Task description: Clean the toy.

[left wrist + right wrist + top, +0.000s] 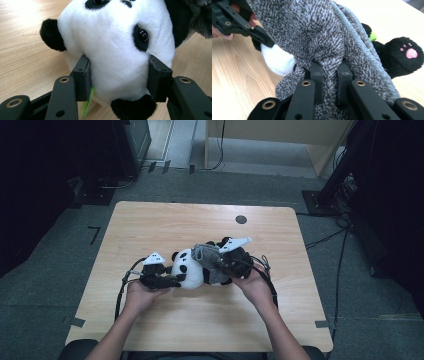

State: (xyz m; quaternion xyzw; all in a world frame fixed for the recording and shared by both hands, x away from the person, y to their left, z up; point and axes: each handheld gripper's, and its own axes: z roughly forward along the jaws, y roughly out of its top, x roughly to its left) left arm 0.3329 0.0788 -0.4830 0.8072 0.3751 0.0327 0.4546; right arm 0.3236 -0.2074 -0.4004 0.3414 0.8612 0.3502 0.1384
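A black-and-white panda plush (pixel 192 269) lies on the wooden table (pixel 150 225). My left gripper (pixel 176 279) is shut on its white head (pixel 117 50), one pad pressed into each side. A green tag (pixel 87 101) sticks out by the left jaw. A grey fuzzy cloth (pixel 207 256) is draped over the panda's body. My right gripper (pixel 216 261) is shut on a fold of that cloth (pixel 322 45). A black paw with a pink pad (pixel 404 56) shows to the cloth's right, and the left gripper (pixel 265 41) at the upper left.
A dark round hole (pixel 241 219) sits near the table's far edge. Cables (pixel 120 295) trail from both grippers across the table. Dark equipment and stands line the floor at both sides.
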